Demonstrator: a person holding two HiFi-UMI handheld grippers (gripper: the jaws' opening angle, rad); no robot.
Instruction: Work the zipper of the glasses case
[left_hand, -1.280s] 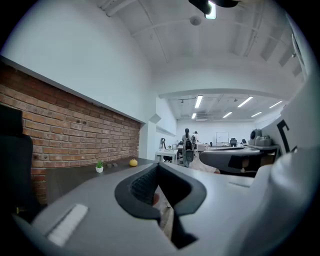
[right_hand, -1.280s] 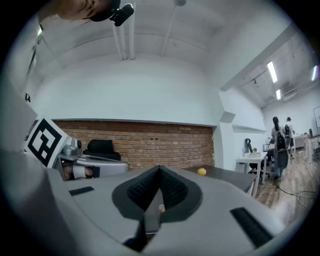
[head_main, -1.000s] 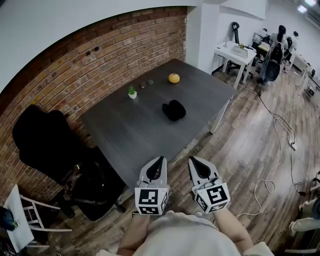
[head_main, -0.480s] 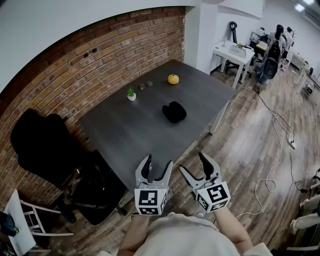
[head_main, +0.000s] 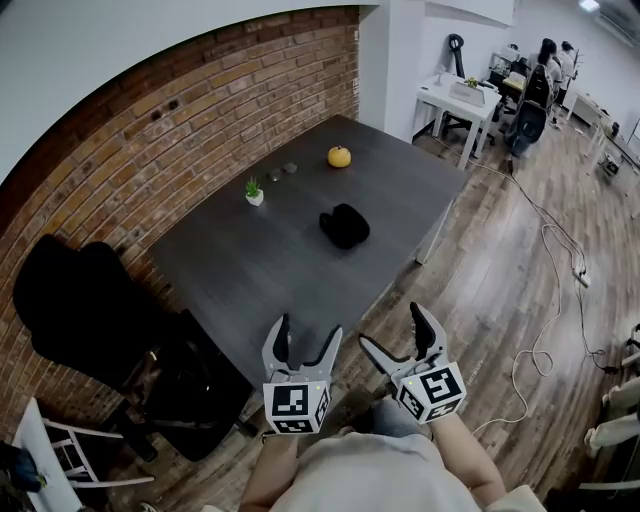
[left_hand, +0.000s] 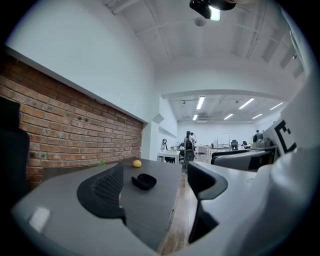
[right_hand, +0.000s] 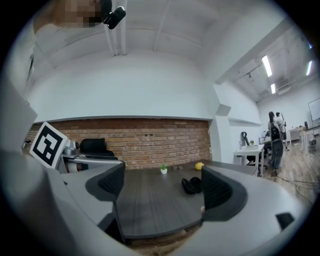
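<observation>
The black glasses case (head_main: 344, 226) lies on the dark grey table (head_main: 260, 270), right of its middle, far from both grippers. My left gripper (head_main: 307, 340) and right gripper (head_main: 395, 335) hover side by side just off the table's near edge, pointing level toward it. The jaws of both have just been opening and now stand wide with nothing between them. Between the pads of the left gripper (left_hand: 157, 187), the left gripper view shows the case (left_hand: 144, 181) far ahead. In the right gripper view the case (right_hand: 191, 185) sits ahead beside the right pad of the right gripper (right_hand: 162, 187).
A small orange fruit (head_main: 339, 157), a tiny potted plant (head_main: 254, 190) and small stones (head_main: 282, 171) sit at the table's far side by the brick wall. A black office chair (head_main: 90, 310) stands left. Cables (head_main: 560, 260) run over the wooden floor; white desks and people are far right.
Both grippers went from shut to wide open. Both hands drew slightly back and down toward the near edge of the view.
</observation>
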